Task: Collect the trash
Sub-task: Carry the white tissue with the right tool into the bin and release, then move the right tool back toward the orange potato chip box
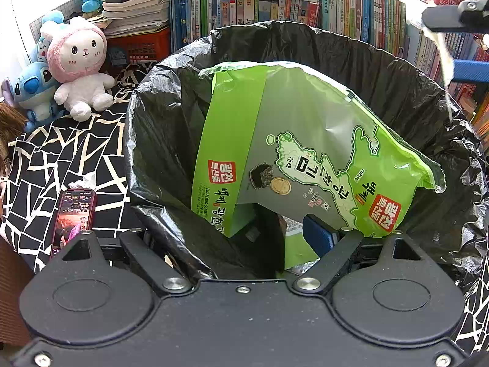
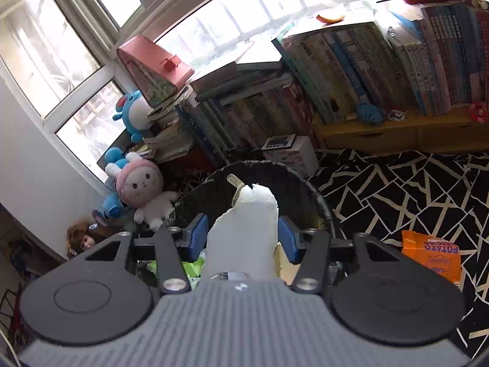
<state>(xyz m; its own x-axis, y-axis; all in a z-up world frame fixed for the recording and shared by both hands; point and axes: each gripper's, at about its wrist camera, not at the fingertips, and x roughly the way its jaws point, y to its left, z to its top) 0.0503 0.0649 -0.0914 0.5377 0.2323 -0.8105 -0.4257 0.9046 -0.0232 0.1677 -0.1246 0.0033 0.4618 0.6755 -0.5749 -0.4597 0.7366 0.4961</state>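
Jaws of the left gripper (image 1: 226, 235) stand spread wide across the near rim of the black bin liner (image 1: 397, 76); only the right blue pad (image 1: 318, 235) shows, inside the bin. A green seaweed packet (image 1: 305, 140) leans inside, its corner over the right rim. A phone (image 1: 73, 214) lies near left on the black-and-white cloth (image 1: 61, 159).

The right gripper (image 2: 243, 238) hovers above the far right rim with a white paper wad (image 2: 244, 214) filling the gap between its blue pads; whether they press it cannot be told. An orange snack packet (image 2: 431, 257) lies on the cloth, right of the bin. Plush toys (image 1: 79, 61) and books (image 1: 275, 3) stand farthest.
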